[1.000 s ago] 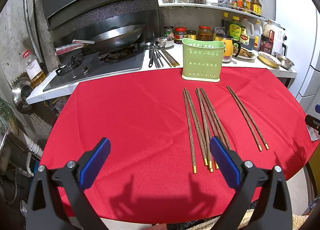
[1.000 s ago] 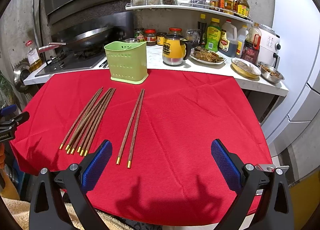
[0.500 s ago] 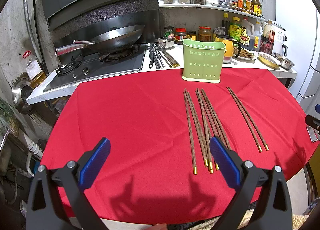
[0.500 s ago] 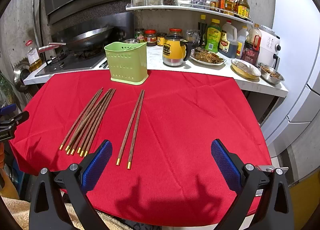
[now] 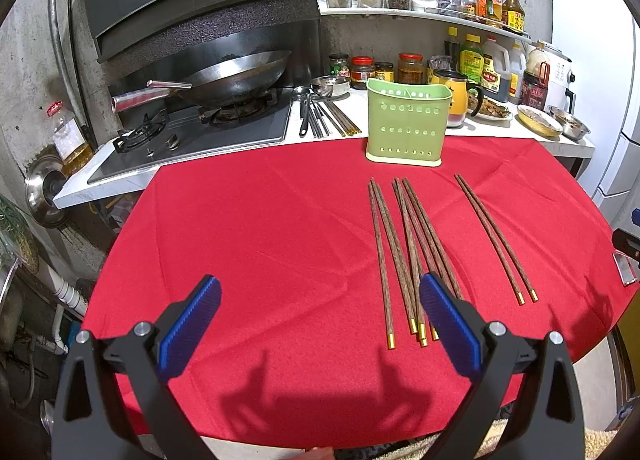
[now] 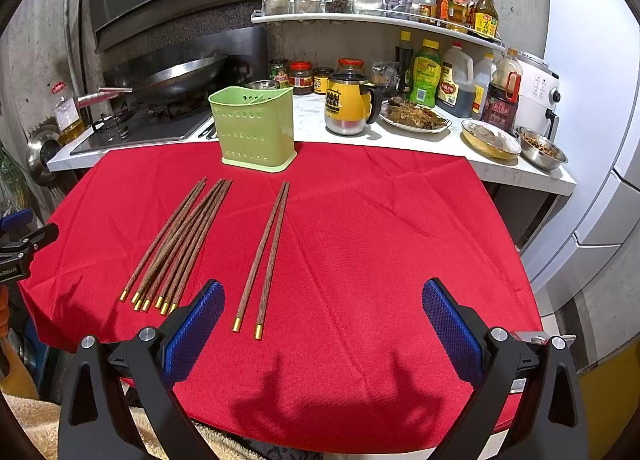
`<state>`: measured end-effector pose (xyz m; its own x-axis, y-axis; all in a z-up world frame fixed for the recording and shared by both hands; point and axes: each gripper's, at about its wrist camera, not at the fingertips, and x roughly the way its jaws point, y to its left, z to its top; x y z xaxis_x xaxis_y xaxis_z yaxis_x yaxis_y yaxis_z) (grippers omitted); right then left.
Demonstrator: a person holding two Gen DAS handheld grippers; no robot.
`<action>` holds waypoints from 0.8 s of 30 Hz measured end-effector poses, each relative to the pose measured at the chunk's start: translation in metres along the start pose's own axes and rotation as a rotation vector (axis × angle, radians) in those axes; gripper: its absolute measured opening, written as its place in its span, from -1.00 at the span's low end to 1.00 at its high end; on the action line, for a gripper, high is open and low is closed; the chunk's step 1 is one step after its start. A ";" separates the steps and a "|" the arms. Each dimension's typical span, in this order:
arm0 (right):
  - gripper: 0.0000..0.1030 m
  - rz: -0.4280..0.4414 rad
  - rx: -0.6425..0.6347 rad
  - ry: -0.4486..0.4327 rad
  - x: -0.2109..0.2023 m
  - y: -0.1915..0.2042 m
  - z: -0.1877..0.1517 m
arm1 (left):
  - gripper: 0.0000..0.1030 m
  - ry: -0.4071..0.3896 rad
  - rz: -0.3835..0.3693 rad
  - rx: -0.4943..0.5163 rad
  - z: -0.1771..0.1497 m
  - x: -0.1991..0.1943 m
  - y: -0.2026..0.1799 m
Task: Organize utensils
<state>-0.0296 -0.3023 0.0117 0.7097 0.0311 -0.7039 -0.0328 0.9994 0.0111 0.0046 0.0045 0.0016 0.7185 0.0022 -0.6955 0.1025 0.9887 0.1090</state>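
A bundle of several brown chopsticks with gold tips (image 5: 408,256) (image 6: 182,240) lies on the red cloth (image 5: 260,240) (image 6: 380,240). A separate pair of chopsticks (image 5: 496,238) (image 6: 266,252) lies to its right. A green perforated utensil holder (image 5: 406,120) (image 6: 254,128) stands upright at the cloth's far edge. My left gripper (image 5: 320,324) is open and empty above the near cloth, left of the bundle. My right gripper (image 6: 324,324) is open and empty, just right of the pair's gold tips.
A stove with a wok (image 5: 236,76) is at the back left, with metal utensils (image 5: 320,116) on the counter beside it. A yellow mug (image 6: 350,104), jars, bottles and food dishes (image 6: 490,138) line the counter behind. A white fridge (image 6: 592,100) stands at right.
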 end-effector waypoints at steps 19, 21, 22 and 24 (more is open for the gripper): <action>0.89 -0.001 0.001 -0.001 -0.001 -0.001 0.001 | 0.88 -0.002 0.000 -0.002 0.001 0.001 0.004; 0.89 -0.002 0.000 -0.001 -0.001 0.000 0.001 | 0.88 -0.001 -0.001 -0.002 0.001 0.001 0.004; 0.89 -0.001 0.001 0.000 -0.001 -0.001 0.001 | 0.88 0.000 -0.002 -0.003 0.002 0.001 0.005; 0.89 -0.002 0.001 -0.001 -0.001 0.000 0.000 | 0.88 0.000 -0.002 -0.003 0.002 0.001 0.006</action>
<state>-0.0301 -0.3024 0.0127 0.7102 0.0286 -0.7034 -0.0305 0.9995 0.0099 0.0073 0.0106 0.0036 0.7186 -0.0003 -0.6954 0.1022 0.9892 0.1052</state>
